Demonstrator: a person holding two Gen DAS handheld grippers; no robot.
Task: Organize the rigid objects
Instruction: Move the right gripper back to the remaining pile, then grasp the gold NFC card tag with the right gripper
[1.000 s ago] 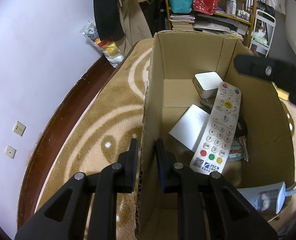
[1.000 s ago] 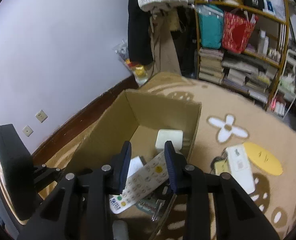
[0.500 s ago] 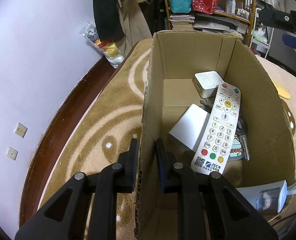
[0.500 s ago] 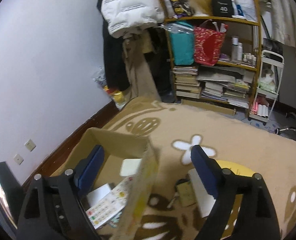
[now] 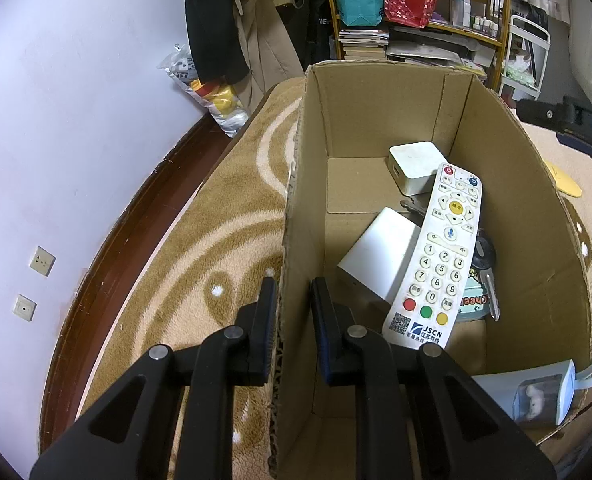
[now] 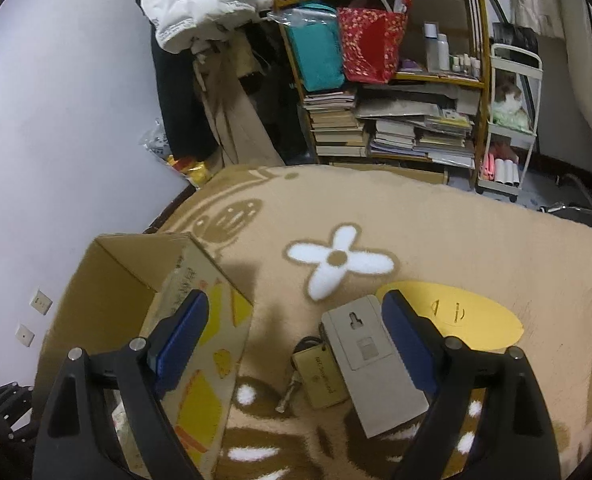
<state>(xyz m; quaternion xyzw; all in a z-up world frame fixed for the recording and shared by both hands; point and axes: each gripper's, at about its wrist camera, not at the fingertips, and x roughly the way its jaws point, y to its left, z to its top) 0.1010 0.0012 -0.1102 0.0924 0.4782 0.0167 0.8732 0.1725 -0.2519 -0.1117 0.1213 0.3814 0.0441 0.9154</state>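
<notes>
My left gripper point(image 5: 294, 308) is shut on the left wall of the open cardboard box point(image 5: 375, 112), one finger outside and one inside. In the box lie a white remote point(image 5: 439, 256), a white cube point(image 5: 415, 168), a flat white box point(image 5: 379, 256), keys point(image 5: 485, 264) and a pale blue device point(image 5: 527, 392). My right gripper point(image 6: 296, 332) stands wide open to the right of the box point(image 6: 136, 280), over the rug. Between and below its fingers lie a flat grey device point(image 6: 375, 364) and a brass key tag point(image 6: 321, 376) with a key.
A tan patterned rug point(image 6: 415, 220) covers the floor, with a yellow oval patch point(image 6: 467, 316) beside the grey device. A loaded bookshelf point(image 6: 395, 120), hanging coats point(image 6: 200, 12) and a white cart point(image 6: 511, 128) stand at the back. A white wall runs along the left.
My right gripper opened wide and swung out of the box to the right, over the grey device and key tag on the rug. The left gripper kept its hold on the box wall.
</notes>
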